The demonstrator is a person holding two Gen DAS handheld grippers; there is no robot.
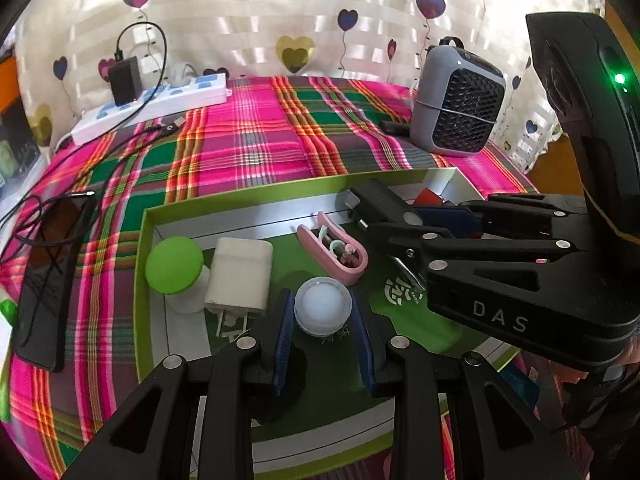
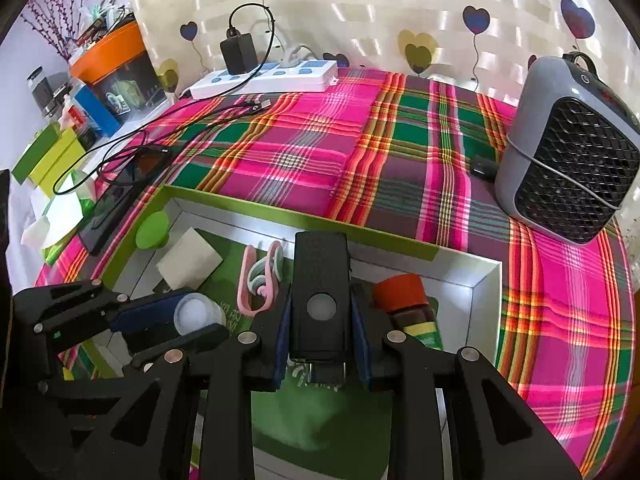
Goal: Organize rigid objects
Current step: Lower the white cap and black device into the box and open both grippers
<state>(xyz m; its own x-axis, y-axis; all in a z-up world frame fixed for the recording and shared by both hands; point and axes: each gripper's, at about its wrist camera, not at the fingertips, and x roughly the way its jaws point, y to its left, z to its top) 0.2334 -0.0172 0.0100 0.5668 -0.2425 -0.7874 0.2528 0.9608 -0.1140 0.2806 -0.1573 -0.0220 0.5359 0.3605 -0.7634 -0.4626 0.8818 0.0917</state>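
A green-rimmed shallow box (image 1: 141, 240) lies on the plaid cloth. In it are a green mushroom-shaped object (image 1: 174, 266), a white charger (image 1: 240, 274), a pink clip (image 1: 334, 248) and a red-capped bottle (image 2: 402, 296). My left gripper (image 1: 323, 316) is shut on a round white puck light (image 1: 323, 306) just above the box floor. My right gripper (image 2: 320, 320) is shut on a black rectangular device (image 2: 320, 292) with a round button, held over the box's right part. The right gripper also shows in the left wrist view (image 1: 384, 216).
A grey fan heater (image 2: 568, 152) stands at the back right. A white power strip (image 2: 264, 78) with a black adapter lies at the back left. A black phone (image 1: 48, 280) and cables lie left of the box. Boxes and an orange tub (image 2: 108, 50) stand far left.
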